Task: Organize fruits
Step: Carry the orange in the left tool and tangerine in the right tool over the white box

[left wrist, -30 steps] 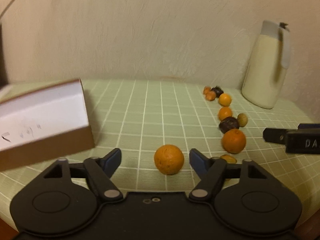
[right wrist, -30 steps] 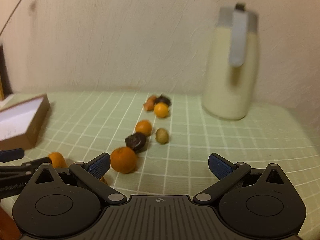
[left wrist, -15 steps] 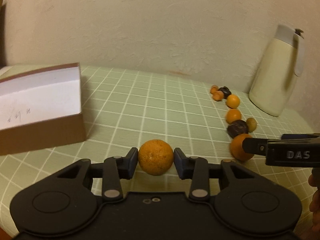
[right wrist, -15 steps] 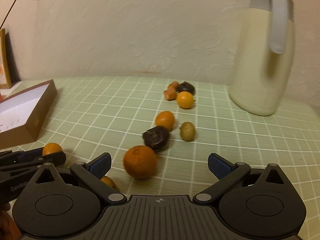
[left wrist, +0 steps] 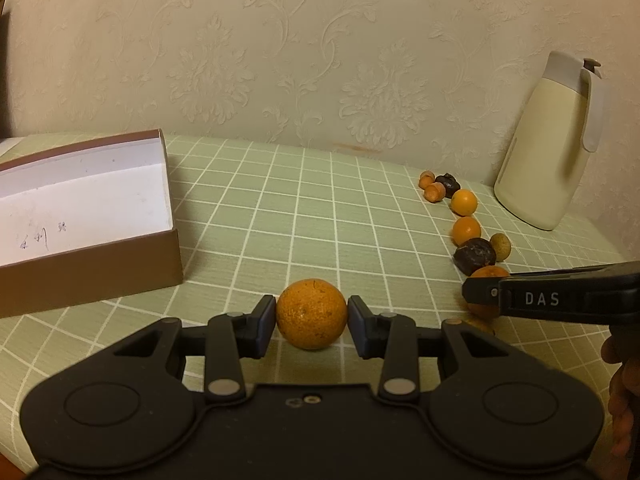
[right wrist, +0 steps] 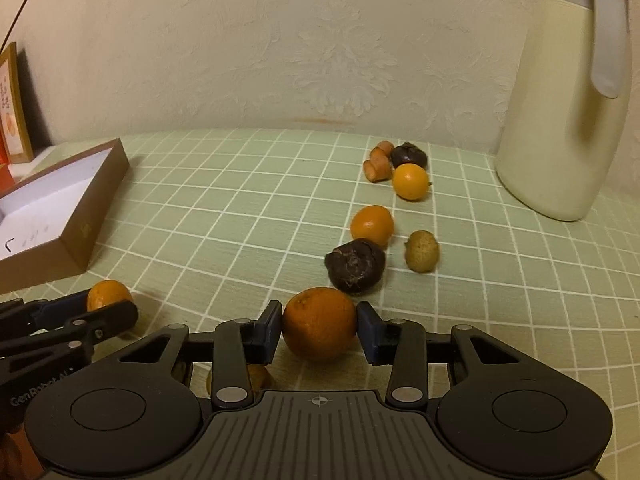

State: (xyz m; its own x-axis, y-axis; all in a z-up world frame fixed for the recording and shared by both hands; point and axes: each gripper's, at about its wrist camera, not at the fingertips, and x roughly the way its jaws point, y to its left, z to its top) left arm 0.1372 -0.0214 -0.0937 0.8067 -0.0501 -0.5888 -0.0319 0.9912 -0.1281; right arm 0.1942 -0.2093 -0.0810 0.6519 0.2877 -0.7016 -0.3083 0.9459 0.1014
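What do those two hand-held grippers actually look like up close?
Both are matte black plastic. The left gripper and right gripper each have two round discs at the base, hinged link arms with silver pivot pins, and dark blue pads on the fingers. The right one has a ribbed body and white "DAS" lettering on its side; the left one reads "GenRobot".

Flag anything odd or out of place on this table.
The fruits lie loose in a trail across the tablecloth while the open box holds none. Two dark, wrinkled fruits look shrivelled. Nothing spilled.
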